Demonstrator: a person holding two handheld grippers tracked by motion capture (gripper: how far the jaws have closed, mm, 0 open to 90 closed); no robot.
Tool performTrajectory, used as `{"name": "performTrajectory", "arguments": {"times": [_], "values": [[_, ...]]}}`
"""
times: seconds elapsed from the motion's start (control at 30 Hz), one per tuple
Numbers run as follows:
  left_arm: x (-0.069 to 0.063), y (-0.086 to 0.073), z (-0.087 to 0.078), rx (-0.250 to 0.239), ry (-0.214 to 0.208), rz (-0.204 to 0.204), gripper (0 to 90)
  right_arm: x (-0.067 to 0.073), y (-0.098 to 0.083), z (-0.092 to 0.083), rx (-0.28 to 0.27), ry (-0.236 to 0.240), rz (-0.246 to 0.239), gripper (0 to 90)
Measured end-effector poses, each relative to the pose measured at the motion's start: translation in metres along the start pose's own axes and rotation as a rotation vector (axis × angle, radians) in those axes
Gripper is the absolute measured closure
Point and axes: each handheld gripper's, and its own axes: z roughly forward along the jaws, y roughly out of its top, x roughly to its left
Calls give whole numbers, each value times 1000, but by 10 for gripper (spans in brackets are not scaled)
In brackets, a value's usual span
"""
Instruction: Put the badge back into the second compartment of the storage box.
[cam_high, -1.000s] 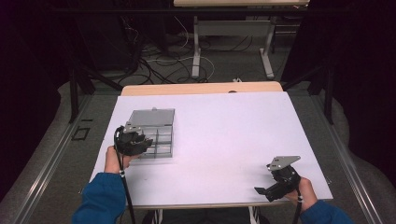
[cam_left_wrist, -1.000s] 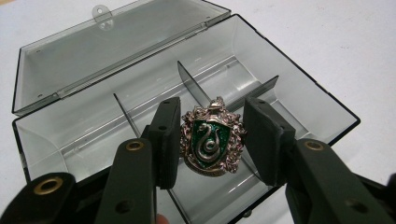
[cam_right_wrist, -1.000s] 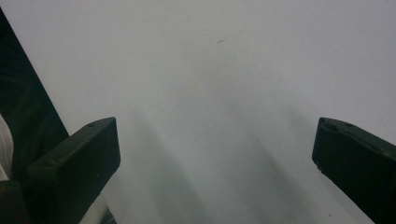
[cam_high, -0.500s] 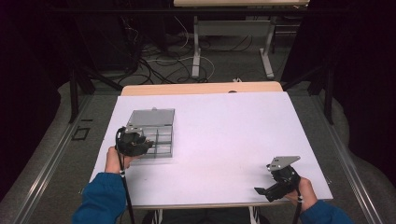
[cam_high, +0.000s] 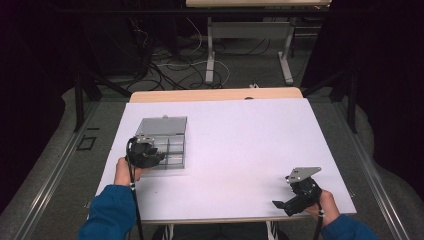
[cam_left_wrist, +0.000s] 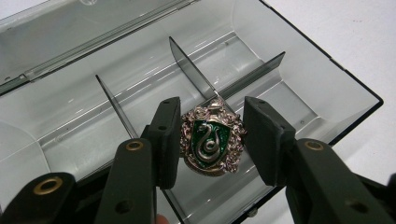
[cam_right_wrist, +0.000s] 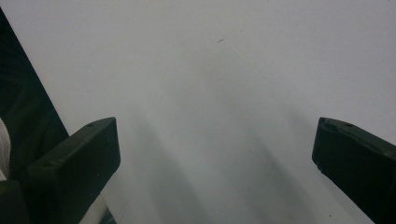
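A metal crest badge (cam_left_wrist: 211, 140), green enamel with a silver snake, sits between the pads of my left gripper (cam_left_wrist: 212, 109), which is shut on its two sides. It hangs just above the near compartments of a clear plastic organiser box (cam_left_wrist: 303, 84) whose lid lies open at the back. In the high view the left gripper (cam_high: 145, 152) is over the near left part of that box (cam_high: 167, 131). My right gripper (cam_high: 286, 205) rests near the table's front right corner, and in its own view the right gripper (cam_right_wrist: 215, 140) stands open over bare white table.
The white table (cam_high: 250, 140) has a wooden strip along its far edge. Thin dark dividers (cam_left_wrist: 196, 74) split the box into several compartments. Cables and table legs lie on the floor beyond. In the right gripper view the table's edge runs at the left.
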Motion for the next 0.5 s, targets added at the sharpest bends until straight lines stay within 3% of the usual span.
{"name": "performTrajectory", "arguments": {"times": [0.43,0.5], "values": [[-1,0,6,22,1,4,579,-1,0,1,5,8,-5,8],[-2,0,6,31,-4,3,547,-1,0,1,6,7,-4,7]]}}
